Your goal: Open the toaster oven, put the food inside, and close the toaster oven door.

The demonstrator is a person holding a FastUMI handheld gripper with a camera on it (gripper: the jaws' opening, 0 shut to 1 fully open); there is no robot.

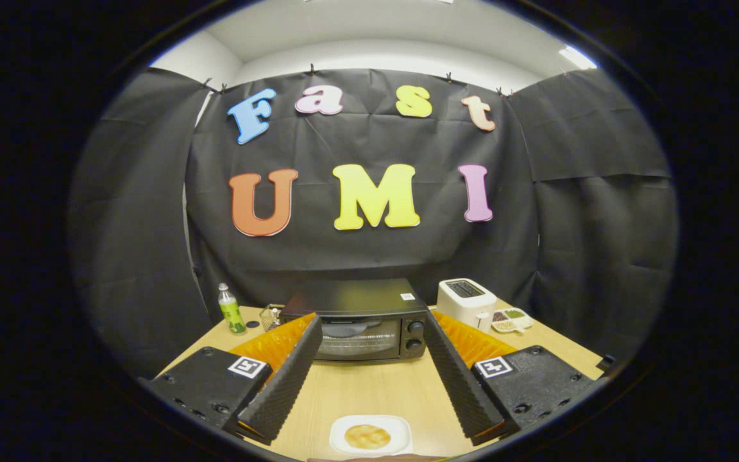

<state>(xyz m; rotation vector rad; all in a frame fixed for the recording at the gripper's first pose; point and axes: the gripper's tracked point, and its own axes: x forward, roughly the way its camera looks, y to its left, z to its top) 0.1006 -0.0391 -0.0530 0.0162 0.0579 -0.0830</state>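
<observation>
Claw (369, 375) spread wide, fingers empty, above tabletop (376, 391). Toaster oven (358, 321) beyond fingertips, door shut. Food (367, 436), a round golden piece on white plate (401, 427), lies between the fingers' near ends. White toaster (466, 298), green bottle (231, 310) flank oven.

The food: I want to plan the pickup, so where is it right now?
In the gripper view, the food lies on a white plate on the table, between the open gripper fingers, with the closed toaster oven beyond.
</observation>
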